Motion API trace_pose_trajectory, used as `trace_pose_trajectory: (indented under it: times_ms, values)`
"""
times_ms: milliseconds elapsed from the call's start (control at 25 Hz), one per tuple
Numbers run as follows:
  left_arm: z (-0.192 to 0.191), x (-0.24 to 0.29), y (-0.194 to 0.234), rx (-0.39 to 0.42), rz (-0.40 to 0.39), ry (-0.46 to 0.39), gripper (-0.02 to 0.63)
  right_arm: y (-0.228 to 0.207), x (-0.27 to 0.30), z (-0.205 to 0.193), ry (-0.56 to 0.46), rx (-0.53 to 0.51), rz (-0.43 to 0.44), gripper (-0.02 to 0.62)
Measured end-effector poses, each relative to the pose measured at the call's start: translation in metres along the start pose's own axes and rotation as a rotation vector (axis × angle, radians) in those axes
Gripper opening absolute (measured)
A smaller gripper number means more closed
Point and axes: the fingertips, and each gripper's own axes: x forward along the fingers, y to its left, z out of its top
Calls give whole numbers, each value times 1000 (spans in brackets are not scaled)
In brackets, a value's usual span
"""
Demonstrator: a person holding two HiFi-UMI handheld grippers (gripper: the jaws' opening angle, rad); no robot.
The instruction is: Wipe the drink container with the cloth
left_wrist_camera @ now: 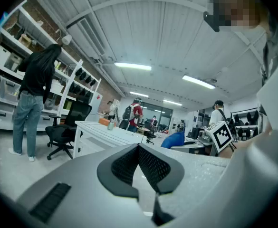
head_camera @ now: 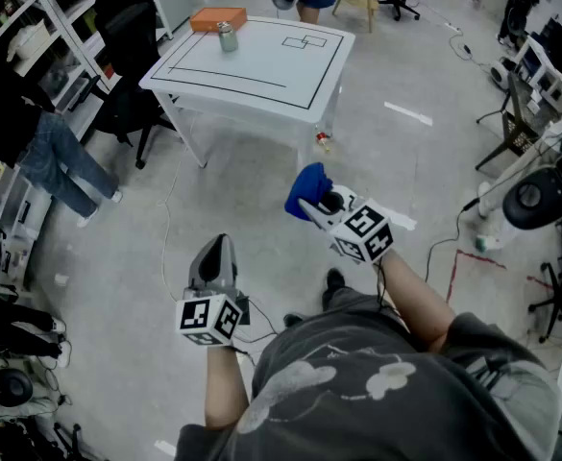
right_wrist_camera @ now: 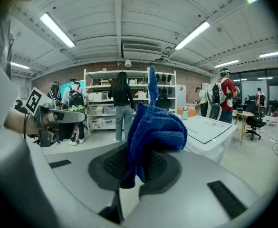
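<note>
A small green drink container (head_camera: 227,36) stands near the far left corner of the white table (head_camera: 261,75); it also shows small in the left gripper view (left_wrist_camera: 110,124) and the right gripper view (right_wrist_camera: 185,113). My right gripper (head_camera: 309,209) is shut on a blue cloth (head_camera: 308,189), which bunches up above the jaws (right_wrist_camera: 154,132). It hangs over the floor, well short of the table. My left gripper (head_camera: 214,256) is shut with nothing between its pads (left_wrist_camera: 138,163), lower and to the left.
An orange box (head_camera: 218,18) lies beside the container. A black office chair (head_camera: 127,104) and shelving (head_camera: 40,46) stand left of the table, where a person in jeans (head_camera: 64,161) stands. Other people stand behind the table. Cables run across the floor.
</note>
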Motion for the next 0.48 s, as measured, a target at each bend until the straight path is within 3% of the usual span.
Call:
trace_pose_trajectory:
  times_ms: [160, 480]
  values:
    - [-3, -3, 4, 14, -5, 14, 2, 8, 2, 0, 3, -4, 5, 41]
    - [-14, -3, 21, -45, 10, 27, 2, 3, 12, -12, 42, -3, -11, 41]
